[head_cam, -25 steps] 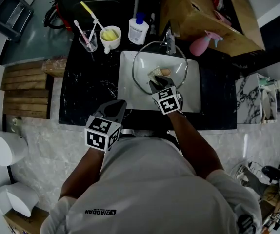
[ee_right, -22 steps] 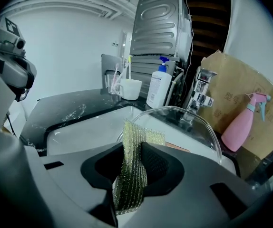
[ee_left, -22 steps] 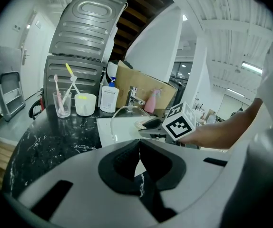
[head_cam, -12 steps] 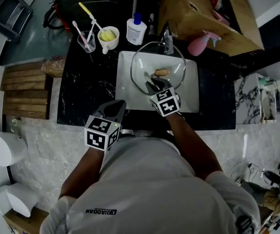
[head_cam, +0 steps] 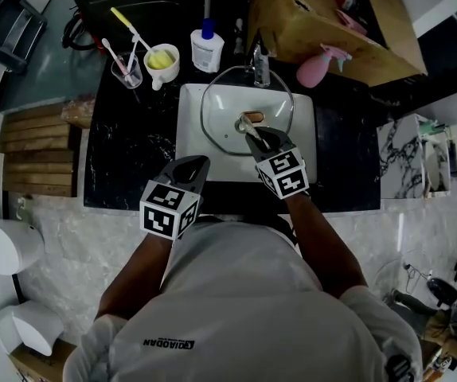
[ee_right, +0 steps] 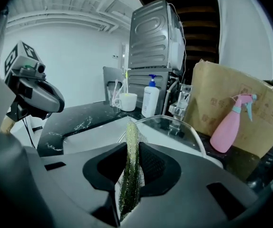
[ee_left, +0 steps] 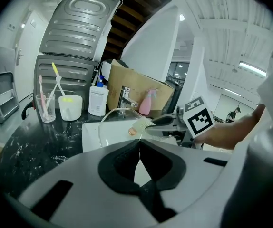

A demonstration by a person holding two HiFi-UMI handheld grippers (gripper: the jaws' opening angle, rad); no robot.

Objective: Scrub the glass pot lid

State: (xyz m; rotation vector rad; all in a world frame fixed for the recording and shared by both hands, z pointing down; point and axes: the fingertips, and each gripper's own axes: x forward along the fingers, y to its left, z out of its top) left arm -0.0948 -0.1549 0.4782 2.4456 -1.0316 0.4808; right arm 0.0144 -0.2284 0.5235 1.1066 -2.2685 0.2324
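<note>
right tool point(head_cam: 251, 131) pinching scrub pad point(ee_right: 128, 172) at glass lid point(head_cam: 216, 114) centre, 12 o'clock | left tool point(head_cam: 190, 168) closed, empty, 7 o'clock | risk: unheld lid skids in sink point(head_cam: 190, 146) under push

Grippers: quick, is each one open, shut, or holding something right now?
Left gripper: shut, nothing between its jaws.
Right gripper: shut on a green scouring pad, over the glass pot lid.
</note>
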